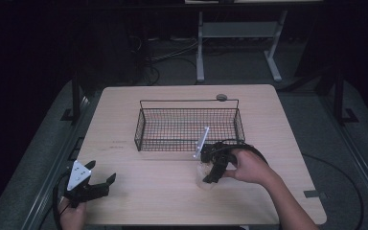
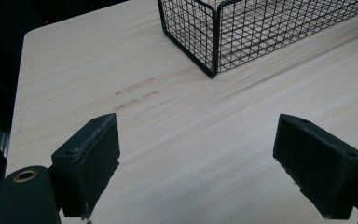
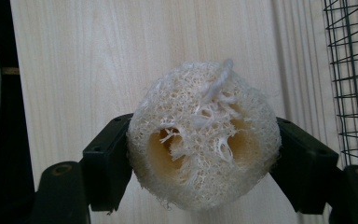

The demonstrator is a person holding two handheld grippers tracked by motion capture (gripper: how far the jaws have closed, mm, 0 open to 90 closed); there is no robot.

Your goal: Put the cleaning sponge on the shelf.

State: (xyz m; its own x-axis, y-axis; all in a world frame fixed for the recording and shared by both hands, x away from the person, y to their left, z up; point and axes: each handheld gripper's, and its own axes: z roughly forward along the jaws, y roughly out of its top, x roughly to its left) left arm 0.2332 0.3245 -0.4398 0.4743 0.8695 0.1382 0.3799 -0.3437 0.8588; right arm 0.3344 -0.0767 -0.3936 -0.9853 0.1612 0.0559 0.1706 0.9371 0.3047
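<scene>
Pale wooden surface (image 1: 172, 191) carried one wire basket (image 1: 187, 125) and one loofah (image 3: 204, 135), clamped between the right gripper (image 3: 204, 154) jaws just near of the basket. Left gripper (image 2: 196, 158) jaws stood wide over bare wood.

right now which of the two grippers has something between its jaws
The right gripper: its jaws clamp a pale round fibrous loofah sponge beside the black wire basket. The left gripper gapes over bare wooden table.
</scene>
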